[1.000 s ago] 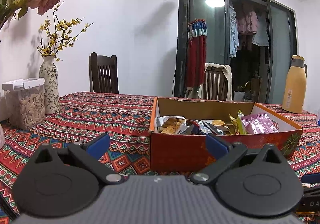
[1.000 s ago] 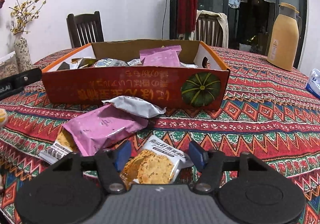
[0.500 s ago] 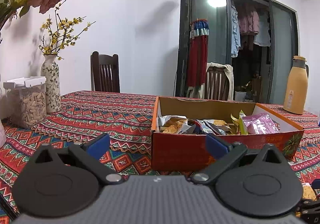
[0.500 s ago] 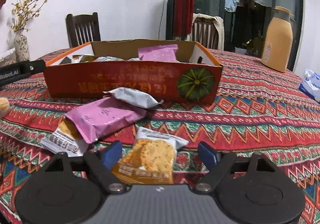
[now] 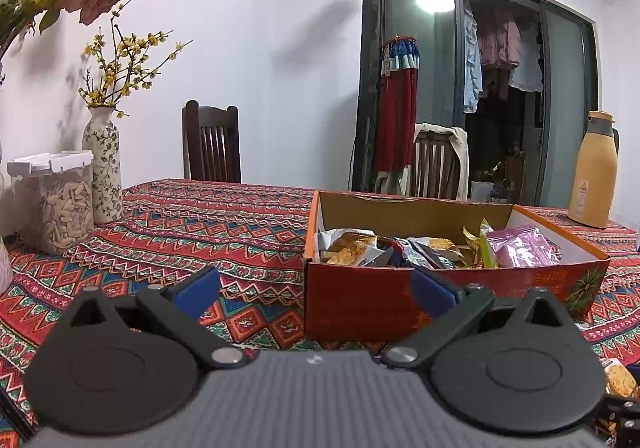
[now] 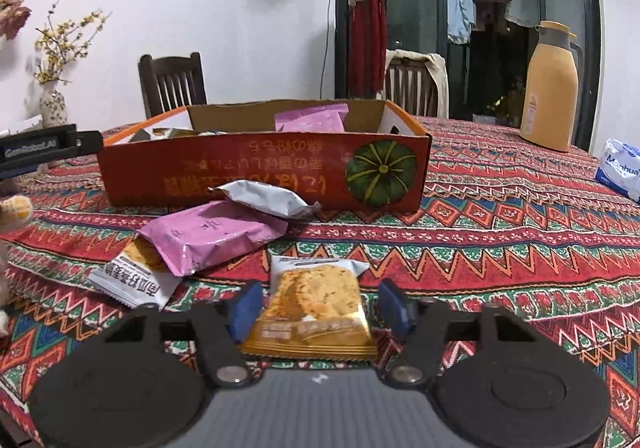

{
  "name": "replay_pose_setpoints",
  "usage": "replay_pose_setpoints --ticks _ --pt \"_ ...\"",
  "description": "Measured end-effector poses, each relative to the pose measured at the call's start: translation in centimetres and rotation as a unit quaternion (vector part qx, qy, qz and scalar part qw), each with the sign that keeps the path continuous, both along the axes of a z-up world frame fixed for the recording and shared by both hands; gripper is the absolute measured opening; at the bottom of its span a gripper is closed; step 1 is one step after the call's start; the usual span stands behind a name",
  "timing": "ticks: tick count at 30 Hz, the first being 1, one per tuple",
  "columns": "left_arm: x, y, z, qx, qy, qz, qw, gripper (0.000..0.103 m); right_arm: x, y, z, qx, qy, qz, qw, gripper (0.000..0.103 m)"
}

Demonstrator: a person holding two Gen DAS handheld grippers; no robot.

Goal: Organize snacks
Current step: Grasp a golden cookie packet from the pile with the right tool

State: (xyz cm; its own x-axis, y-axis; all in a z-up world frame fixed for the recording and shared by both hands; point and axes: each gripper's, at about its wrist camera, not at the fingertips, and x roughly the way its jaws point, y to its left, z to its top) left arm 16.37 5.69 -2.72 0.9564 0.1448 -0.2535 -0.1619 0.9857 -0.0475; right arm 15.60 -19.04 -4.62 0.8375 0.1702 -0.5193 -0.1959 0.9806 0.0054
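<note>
Right jaws now closing around cracker packet (image 6: 314, 304), unseen from left wrist.

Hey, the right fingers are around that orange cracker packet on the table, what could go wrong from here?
The right gripper is closing on the cracker packet; a gap shows at the right-hand pad, so the slick wrapper might slip or twist. A hard squeeze may crush the crackers. Lifting could nudge the pink packet nearby.

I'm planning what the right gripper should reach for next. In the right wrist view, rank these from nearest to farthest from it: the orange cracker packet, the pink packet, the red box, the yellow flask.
1. Orange cracker packet, between the closing right gripper jaws.
2. Pink packet, ahead on the left.
3. Red box, behind it, centre.
4. Yellow flask, far right, beyond the box.
</note>
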Motion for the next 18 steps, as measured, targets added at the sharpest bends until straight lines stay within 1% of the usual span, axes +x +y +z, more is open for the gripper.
replay_pose_setpoints --ticks 3,6,15,18 --pt "0.1 0.0 0.0 -0.001 0.002 0.002 1.0 0.103 -0.3 -0.2 0.0 0.006 -0.007 0.002 1.0 0.047" --pt "0.1 0.1 -0.1 -0.002 0.004 0.004 1.0 0.103 -0.4 -0.3 -0.1 0.013 -0.011 0.005 1.0 0.044" --pt "0.4 0.1 -0.1 -0.005 0.014 0.005 0.9999 0.103 -0.4 -0.8 0.0 0.036 -0.015 0.009 0.999 0.041" --pt "0.3 -0.1 0.0 0.0 0.02 0.012 0.9997 0.103 -0.8 -1.1 0.5 0.042 -0.026 0.009 0.999 0.041"
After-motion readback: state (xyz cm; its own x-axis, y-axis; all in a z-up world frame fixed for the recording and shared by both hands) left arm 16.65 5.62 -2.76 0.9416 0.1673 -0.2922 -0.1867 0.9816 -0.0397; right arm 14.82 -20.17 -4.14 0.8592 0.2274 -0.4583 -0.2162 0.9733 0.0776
